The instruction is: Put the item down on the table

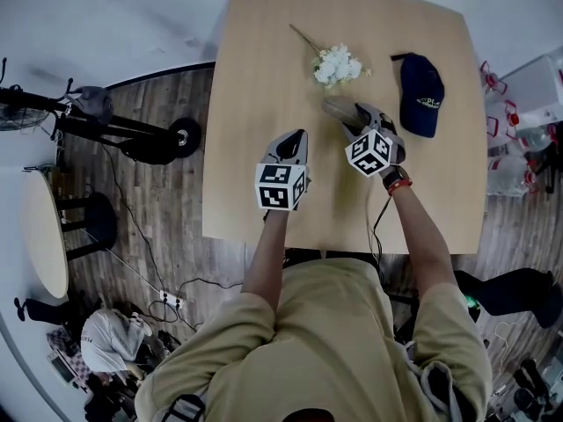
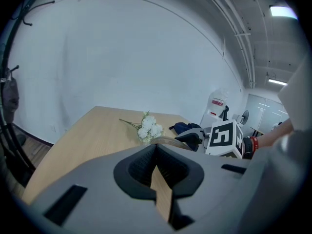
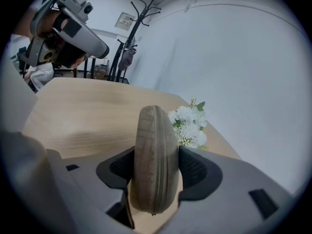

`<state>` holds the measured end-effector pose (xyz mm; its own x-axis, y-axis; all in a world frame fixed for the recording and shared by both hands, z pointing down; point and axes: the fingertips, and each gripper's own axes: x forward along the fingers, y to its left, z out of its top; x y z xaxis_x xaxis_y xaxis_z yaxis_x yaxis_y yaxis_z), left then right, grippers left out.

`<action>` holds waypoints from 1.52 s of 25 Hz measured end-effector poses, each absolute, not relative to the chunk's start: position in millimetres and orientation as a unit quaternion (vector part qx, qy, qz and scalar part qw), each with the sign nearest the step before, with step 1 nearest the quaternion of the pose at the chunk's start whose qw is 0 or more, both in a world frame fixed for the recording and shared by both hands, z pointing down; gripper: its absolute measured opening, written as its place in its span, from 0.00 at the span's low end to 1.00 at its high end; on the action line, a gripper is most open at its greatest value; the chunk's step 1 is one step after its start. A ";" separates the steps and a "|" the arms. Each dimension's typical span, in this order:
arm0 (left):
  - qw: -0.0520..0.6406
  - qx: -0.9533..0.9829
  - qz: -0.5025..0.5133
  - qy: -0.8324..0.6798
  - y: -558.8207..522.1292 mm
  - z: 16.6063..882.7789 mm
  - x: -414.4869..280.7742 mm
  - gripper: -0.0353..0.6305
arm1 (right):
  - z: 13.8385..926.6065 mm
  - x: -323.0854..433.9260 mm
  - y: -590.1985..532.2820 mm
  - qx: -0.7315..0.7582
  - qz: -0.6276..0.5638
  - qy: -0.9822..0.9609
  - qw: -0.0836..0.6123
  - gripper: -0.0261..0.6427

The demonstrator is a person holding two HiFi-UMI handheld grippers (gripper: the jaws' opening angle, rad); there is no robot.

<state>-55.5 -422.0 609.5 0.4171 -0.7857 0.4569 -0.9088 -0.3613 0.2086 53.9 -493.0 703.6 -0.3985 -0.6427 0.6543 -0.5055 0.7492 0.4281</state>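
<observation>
- Head view: a wooden table (image 1: 264,60) is seen from above, with a bunch of white flowers (image 1: 337,65) and a dark blue cap (image 1: 420,82) lying at its far side, apart from each other.
- Head view: the left gripper (image 1: 297,136) is held over the middle of the table, with its jaws brought together and nothing between them.
- Head view: the right gripper (image 1: 356,120) is held just beside it, and a brown zipped case (image 1: 334,106) projects from its jaws towards the flowers. Whether the case touches the table cannot be told from this view.
- Left gripper view: the jaws are seen closed at their tips, with only bare table visible in the wedge behind them. The case is partly seen ahead, between the flowers and the marker cube (image 2: 224,138) of the right gripper.
- Right gripper view: the case (image 3: 155,155) is held on edge, its zip seam facing the camera. It is clamped on both broad faces by the black pads (image 3: 195,167), with roughly half of its length standing beyond them.
- Right gripper view: the flowers are seen near the far end of the case, to its right, without contact.
</observation>
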 end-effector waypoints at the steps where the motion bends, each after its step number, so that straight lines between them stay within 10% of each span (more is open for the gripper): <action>1: 0.218 0.812 0.143 -0.522 -421.4 611.2 -56.1 0.09 | 708.1 54.7 -492.6 0.344 -0.073 -0.833 0.427 0.45; 38: 0.201 0.809 0.162 -0.528 -361.0 608.9 -82.6 0.09 | 716.5 27.9 -397.1 0.261 -0.055 -0.859 0.437 0.56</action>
<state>-82.6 -361.0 608.9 0.3900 -0.7891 0.4745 -0.9194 -0.3620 0.1536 27.9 -397.1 716.5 -0.4816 -0.4971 0.7218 -0.4008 0.8573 0.3230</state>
